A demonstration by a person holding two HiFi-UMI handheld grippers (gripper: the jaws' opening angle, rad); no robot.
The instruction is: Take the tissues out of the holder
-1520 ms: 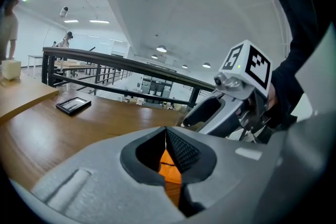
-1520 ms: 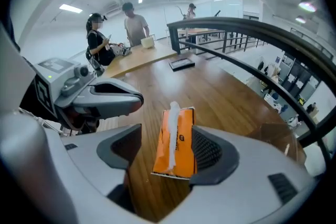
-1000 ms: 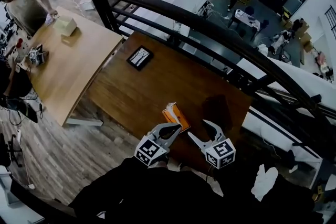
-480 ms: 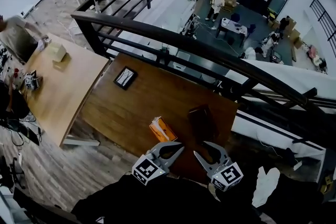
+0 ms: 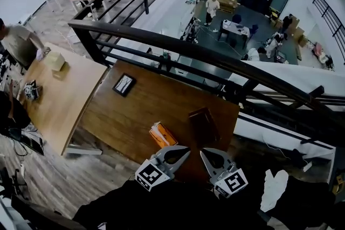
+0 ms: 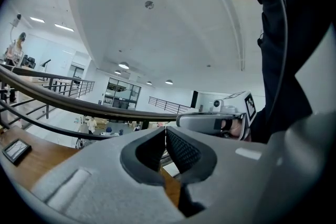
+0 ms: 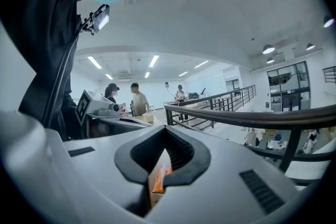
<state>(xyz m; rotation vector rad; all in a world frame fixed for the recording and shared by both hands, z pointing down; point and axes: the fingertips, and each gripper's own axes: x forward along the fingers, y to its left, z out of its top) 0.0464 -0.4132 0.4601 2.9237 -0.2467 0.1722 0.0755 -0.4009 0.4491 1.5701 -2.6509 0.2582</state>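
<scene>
Left hand-held gripper (image 5: 177, 154), clenched empty, is held nearer the tissue holder (image 5: 161, 135); its long axis is laid slantwise just ahead. Right hand-held gripper (image 5: 211, 158) has just been clenched, also empty.

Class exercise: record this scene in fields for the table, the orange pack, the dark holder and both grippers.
table: dark wood, by a railing
orange pack: lying on the table, left of the dark holder in the head view
dark holder: on the table, apart from the pack
left gripper: shut, empty
right gripper: just closed, shut, nothing between its jaws
</scene>
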